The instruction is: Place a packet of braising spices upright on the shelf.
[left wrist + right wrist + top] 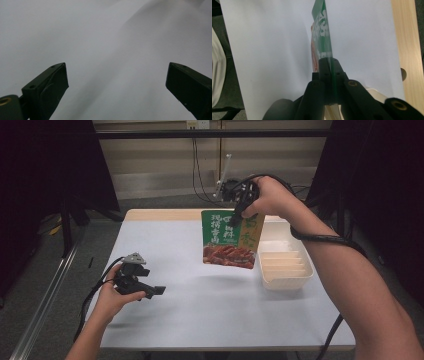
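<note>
The right gripper (239,213) is clamped on the top edge of a green food pouch (230,240), which hangs in the air over the bench (165,240), just left of the white divided tray (286,265). The pouch looks light and floppy, a thin glossy film that's probably slippery, so pinching the flat sealed top seam seems the safest hold. There's white Chinese lettering on the green part and a photo of reddish food lower down; the text is too small to read. The left gripper (150,290) sits low near the bench with its jaws apart, holding nothing.
</note>
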### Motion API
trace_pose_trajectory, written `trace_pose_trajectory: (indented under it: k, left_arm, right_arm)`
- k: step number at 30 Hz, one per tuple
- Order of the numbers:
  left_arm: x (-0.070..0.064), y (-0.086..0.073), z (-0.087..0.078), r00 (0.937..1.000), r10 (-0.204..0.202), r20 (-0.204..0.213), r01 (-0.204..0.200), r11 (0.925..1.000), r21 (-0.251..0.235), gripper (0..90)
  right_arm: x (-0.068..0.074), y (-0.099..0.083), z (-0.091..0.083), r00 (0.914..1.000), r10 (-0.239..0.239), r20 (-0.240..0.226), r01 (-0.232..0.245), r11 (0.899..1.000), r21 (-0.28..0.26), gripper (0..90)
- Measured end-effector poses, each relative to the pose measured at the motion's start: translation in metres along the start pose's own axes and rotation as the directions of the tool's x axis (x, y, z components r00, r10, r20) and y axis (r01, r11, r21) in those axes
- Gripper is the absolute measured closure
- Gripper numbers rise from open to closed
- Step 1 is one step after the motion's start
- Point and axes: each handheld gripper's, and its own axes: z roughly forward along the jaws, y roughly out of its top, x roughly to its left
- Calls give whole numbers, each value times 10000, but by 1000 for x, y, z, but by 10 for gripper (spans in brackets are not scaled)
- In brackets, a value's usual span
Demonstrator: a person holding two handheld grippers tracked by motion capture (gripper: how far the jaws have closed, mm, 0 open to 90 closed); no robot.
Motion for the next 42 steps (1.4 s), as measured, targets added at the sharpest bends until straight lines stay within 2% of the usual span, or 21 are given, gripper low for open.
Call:
trace_pose_trajectory:
  k: [6,9,17,21,26,29,32,34,37,42]
  left_arm:
    - [-1,0,0,9999,21,156,-22,10000,36,42]
    - [-1,0,-1,9998,-10,183,12,10000,-77,42]
    - [0,-1,0,9994,-34,341,34,10000,-18,42]
    - [1,-2,0,9994,-19,340,19,10000,1,31]
    - [2,-3,1,9993,-63,368,66,10000,-60,21]
    - [2,-4,0,9986,86,518,-81,9999,-90,8]
    - [3,-5,-2,9974,-14,722,38,9994,-330,5]
    - [3,-6,-3,9977,-7,673,30,9994,-345,6]
    - [2,-6,-3,9965,77,828,-47,9993,-364,5]
    - [1,-6,-2,9966,133,810,-104,9993,-360,5]
  right_arm:
    - [-10,-5,-3,9997,257,13,-257,9997,-43,900]
    - [-16,-7,-3,9996,295,46,-295,9996,8,900]
    - [-27,-9,-9,9991,410,121,-409,9991,-121,900]
    - [-37,-11,-16,9973,672,295,-668,9977,-139,900]
    - [-42,-14,-19,9959,758,495,-748,9970,-209,900]
    - [-44,-15,-20,9961,760,441,-750,9969,-238,900]
    - [-48,-18,-22,9952,844,486,-832,9962,-253,900]
    - [-52,-23,-26,9930,1029,587,-1007,9942,-380,900]
    - [-56,-29,-31,9907,1181,679,-1151,9923,-464,900]
    - [-63,-38,-36,9858,1418,896,-1391,9896,-356,900]
